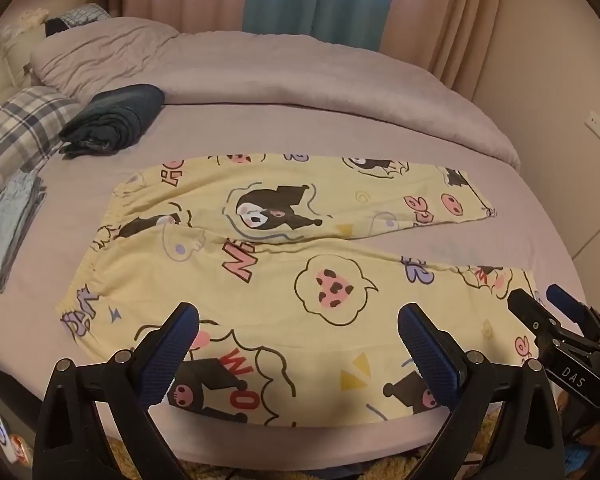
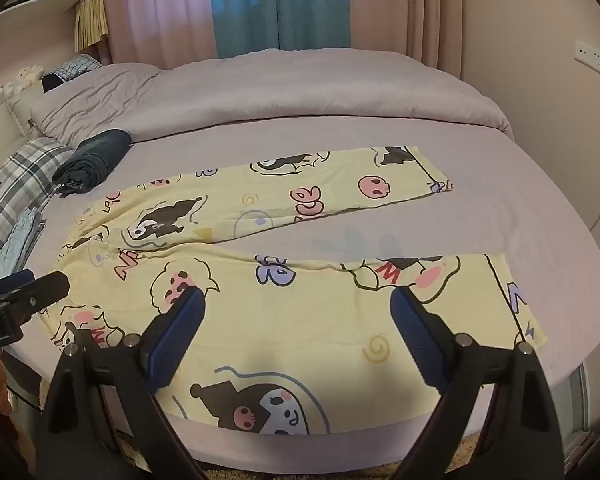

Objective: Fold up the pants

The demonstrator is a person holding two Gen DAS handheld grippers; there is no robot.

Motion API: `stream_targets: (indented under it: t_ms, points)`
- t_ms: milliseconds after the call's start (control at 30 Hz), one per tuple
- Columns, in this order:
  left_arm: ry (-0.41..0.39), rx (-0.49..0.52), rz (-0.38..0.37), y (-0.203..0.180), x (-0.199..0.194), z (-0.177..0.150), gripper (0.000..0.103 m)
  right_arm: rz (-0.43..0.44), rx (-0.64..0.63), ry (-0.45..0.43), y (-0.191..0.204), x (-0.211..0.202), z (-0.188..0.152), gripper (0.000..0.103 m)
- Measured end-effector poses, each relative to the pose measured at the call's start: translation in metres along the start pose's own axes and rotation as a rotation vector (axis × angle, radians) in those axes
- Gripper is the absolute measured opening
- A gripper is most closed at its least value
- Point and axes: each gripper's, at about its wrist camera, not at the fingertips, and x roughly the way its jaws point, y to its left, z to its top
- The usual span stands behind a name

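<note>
Yellow cartoon-print pants (image 1: 284, 272) lie spread flat on the lilac bed, waistband at the left, both legs running right in a V. They also fill the right wrist view (image 2: 284, 280). My left gripper (image 1: 298, 320) is open and empty, hovering over the near leg by the waist end. My right gripper (image 2: 296, 304) is open and empty over the near leg toward the cuff. The right gripper shows at the right edge of the left wrist view (image 1: 540, 300). The left gripper shows at the left edge of the right wrist view (image 2: 32, 288).
A folded dark garment (image 1: 112, 120) lies at the back left. A plaid pillow (image 1: 16, 136) and a folded light blue garment (image 1: 8, 224) sit at the left edge. A rumpled duvet (image 1: 300, 76) covers the far side. The bed's near edge (image 1: 340, 440) is just below the pants.
</note>
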Motion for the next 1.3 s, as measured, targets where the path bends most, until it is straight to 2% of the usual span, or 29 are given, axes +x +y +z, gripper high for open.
stream_targets:
  t_ms: [667,1067,1300]
  points:
    - [-0.001,0.008,-0.014,-0.0019,0.0002,-0.0048,0.100,0.003,-0.005,-0.001,0.0029,-0.0022,-0.0032,0.091]
    - [0.007,0.045,-0.012,-0.0052,0.0007,-0.0054,0.100,0.018,-0.014,0.003,0.0063,-0.0028,-0.0015,0.091]
    - [0.013,0.051,-0.042,-0.0085,0.0013,-0.0060,0.100,0.026,-0.020,0.005,0.0076,-0.0036,-0.0008,0.091]
